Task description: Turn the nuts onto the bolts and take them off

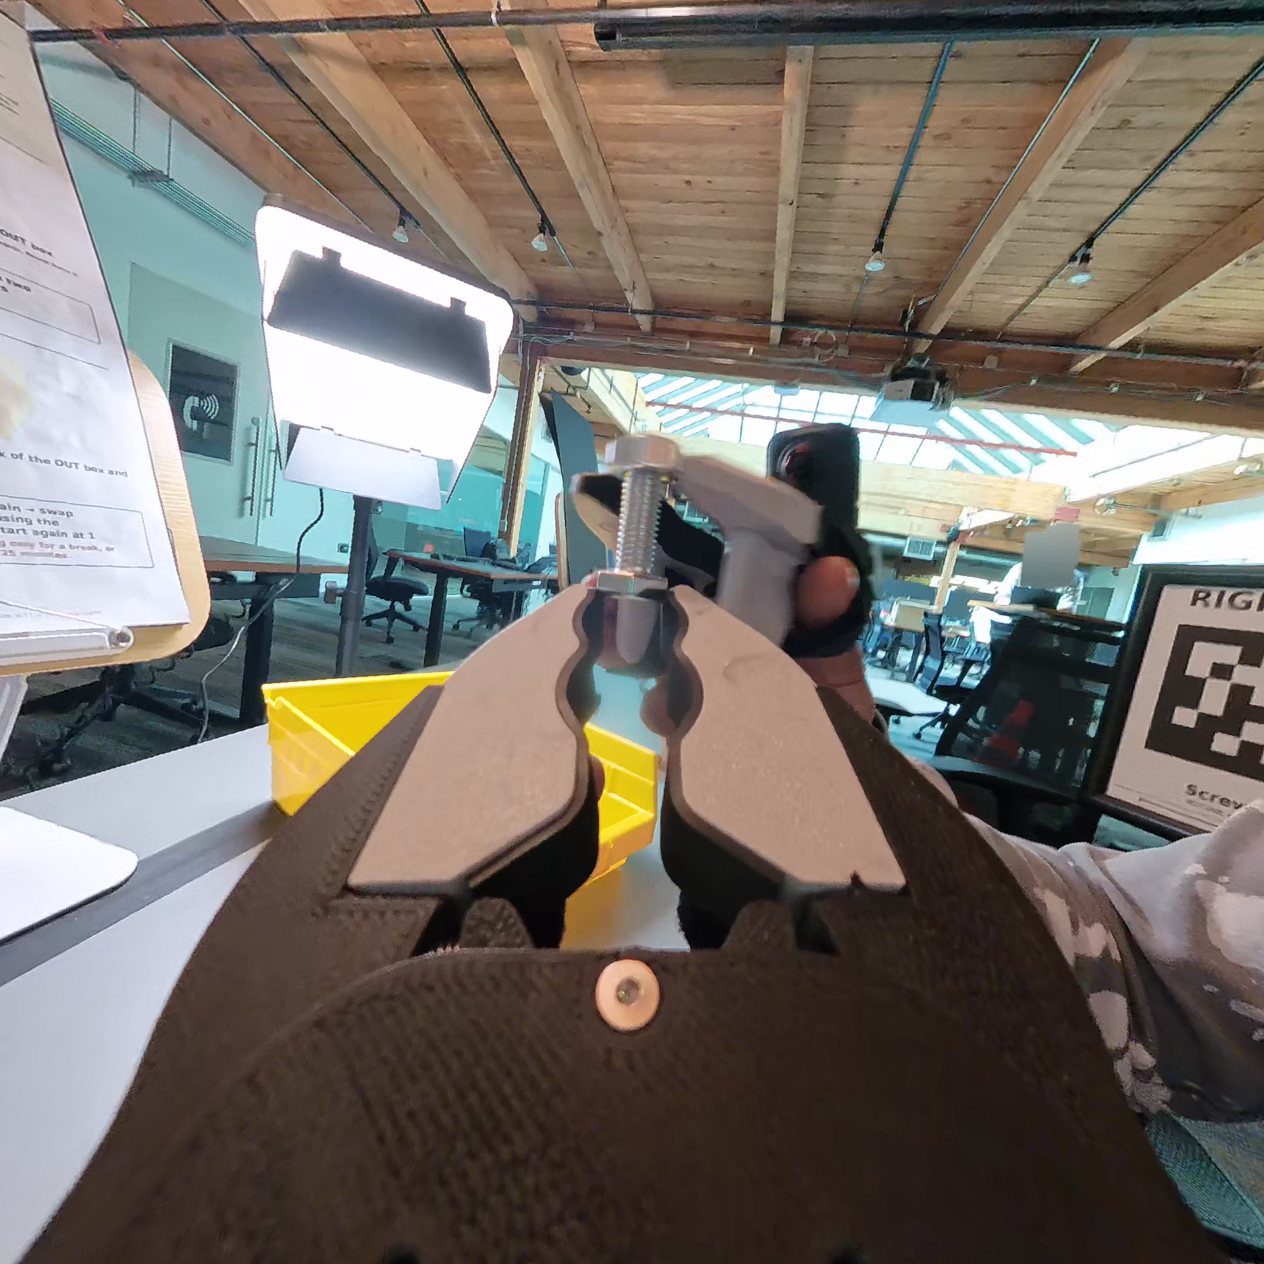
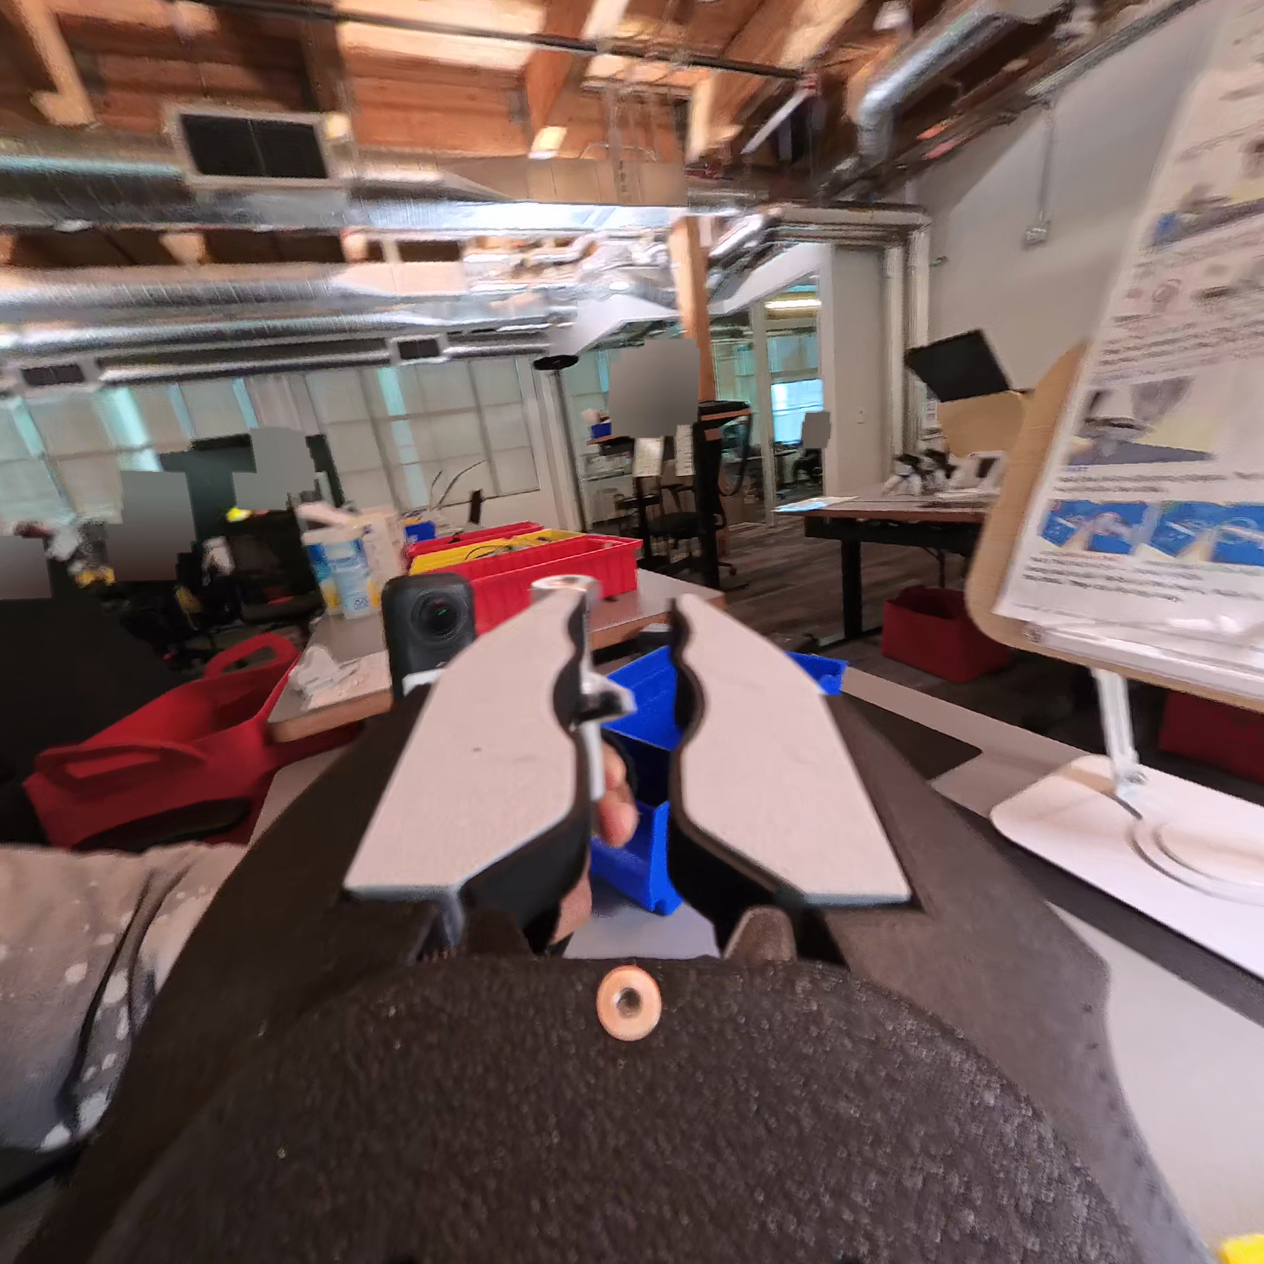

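My left gripper (image 1: 633,602) is shut on a silver nut (image 1: 626,583) at its fingertips. A silver bolt (image 1: 637,520) stands upright through the nut, head on top, with its end showing below between my fingers. In the left wrist view the right gripper's fingers (image 1: 745,499) reach in from the right and flank the bolt's shaft just under the head. In the blurred right wrist view my right gripper (image 2: 630,615) has its jaws apart. The bolt head (image 2: 564,585) sits at its left fingertip, and a blue bin shows through the gap.
A yellow bin (image 1: 321,725) lies on the grey table (image 1: 102,1026) behind my left gripper, and a blue bin (image 2: 646,691) behind my right. Instruction sheets on stands (image 1: 68,410) (image 2: 1163,410) flank the workspace. A marker board (image 1: 1204,684) stands at the right. Only a small space, under 4 cm, lies between the two pairs of fingers.
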The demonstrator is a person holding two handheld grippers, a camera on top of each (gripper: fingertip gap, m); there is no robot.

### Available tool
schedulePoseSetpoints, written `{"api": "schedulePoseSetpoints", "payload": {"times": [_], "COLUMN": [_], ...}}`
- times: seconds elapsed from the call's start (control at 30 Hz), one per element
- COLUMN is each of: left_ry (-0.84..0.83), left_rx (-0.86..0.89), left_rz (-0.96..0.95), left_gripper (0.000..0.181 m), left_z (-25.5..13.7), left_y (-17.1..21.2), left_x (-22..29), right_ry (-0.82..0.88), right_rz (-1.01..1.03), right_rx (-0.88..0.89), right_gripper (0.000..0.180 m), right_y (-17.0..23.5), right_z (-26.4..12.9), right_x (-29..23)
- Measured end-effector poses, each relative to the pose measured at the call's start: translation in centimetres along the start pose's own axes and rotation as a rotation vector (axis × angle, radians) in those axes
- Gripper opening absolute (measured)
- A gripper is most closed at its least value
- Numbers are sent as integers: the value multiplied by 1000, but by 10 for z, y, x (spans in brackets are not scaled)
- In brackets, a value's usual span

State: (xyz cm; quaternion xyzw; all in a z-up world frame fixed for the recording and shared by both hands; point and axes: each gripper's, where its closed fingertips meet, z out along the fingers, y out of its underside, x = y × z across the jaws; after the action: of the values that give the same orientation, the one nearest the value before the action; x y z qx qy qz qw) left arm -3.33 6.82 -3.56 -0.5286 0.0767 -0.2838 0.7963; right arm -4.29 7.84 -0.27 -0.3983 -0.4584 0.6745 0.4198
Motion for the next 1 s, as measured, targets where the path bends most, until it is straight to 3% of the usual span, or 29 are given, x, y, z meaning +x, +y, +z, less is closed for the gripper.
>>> {"api": "schedulePoseSetpoints", "payload": {"times": [0.07,0.3,0.4,0.43,0.5,0.7,0.8,0.87,1.0], "left_ry": [2,-4,-4,-6,-7,-1,-3,0,-5], "left_rx": [14,3,6,16,21,5,8,29,33], "left_rz": [1,2,5,-4,4,10,9,-5,4], "left_gripper": [17,17,17,17,17,17,17,17,17], "left_z": [-2,0,1,-1,-2,0,0,-2,-3], "left_y": [-4,1,1,-1,-4,2,1,-3,-6], "left_x": [-1,0,2,0,-1,2,2,0,-1], "right_ry": [30,-40,-19,1,28,-43,-15,29,10], "right_rz": [18,-22,-19,2,0,-28,-43,-30,-35], "right_rx": [34,-12,-6,3,40,-8,-13,8,25], "right_gripper": [14,37,31,16,11,36,32,13,24], "right_y": [-7,1,1,-1,-8,-1,2,-3,-9], "right_z": [-6,4,3,1,-5,3,4,-1,-5], "right_x": [10,-13,-7,-1,7,-13,-8,2,1]}}
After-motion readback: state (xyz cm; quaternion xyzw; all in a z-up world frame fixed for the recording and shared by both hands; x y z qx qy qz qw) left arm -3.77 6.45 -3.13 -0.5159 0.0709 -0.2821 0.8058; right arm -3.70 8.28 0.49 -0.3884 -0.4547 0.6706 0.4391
